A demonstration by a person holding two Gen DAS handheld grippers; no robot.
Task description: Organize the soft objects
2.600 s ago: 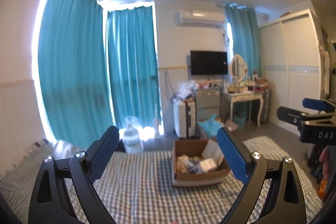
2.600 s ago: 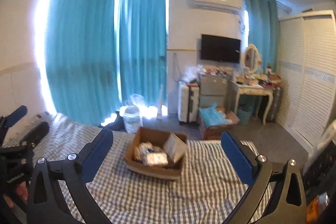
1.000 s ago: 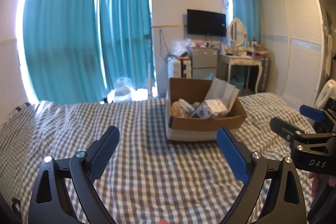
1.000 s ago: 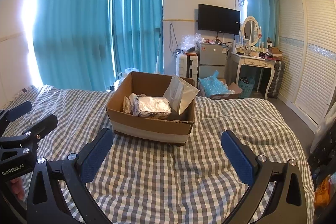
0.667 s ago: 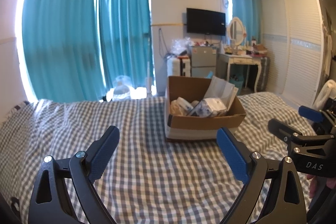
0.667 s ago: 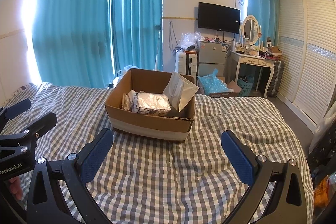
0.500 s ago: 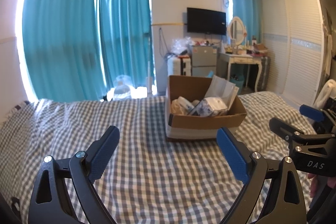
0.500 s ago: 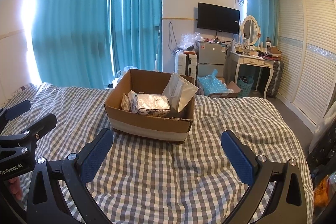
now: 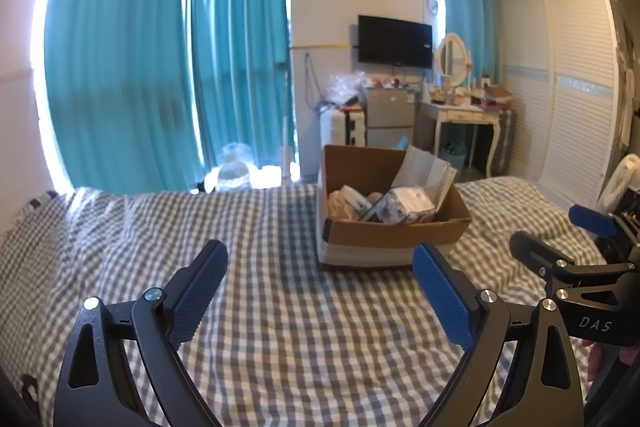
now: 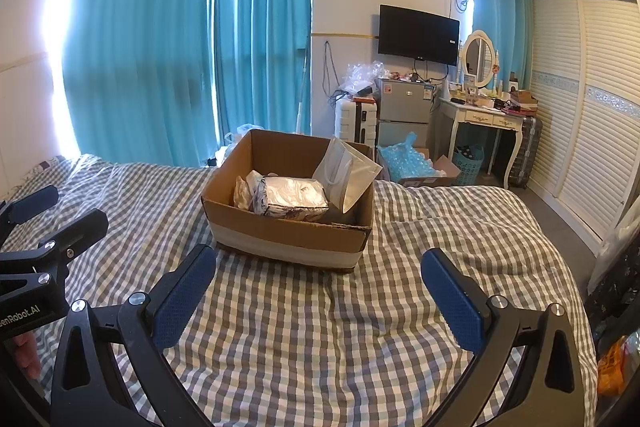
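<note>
While both grippers gape wide and empty over the bed (image 10: 440,227), left gripper (image 9: 320,291) reads "DAS" beside it, right gripper (image 10: 320,287) faces the box (image 10: 288,239).

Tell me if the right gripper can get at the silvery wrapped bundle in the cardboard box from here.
Probably yes: the right gripper is open and empty, the cardboard box is open-topped, and the silvery bundle lies on top; only bare checked bedspread lies between.

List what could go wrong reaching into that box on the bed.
1. The box sits on soft, wrinkled bedding; a push could tip or slide it.
2. The plastic bag leans over the rim and may snag or fall out.
3. The wrapped bundle looks slippery; either open tool might lose it.
</note>
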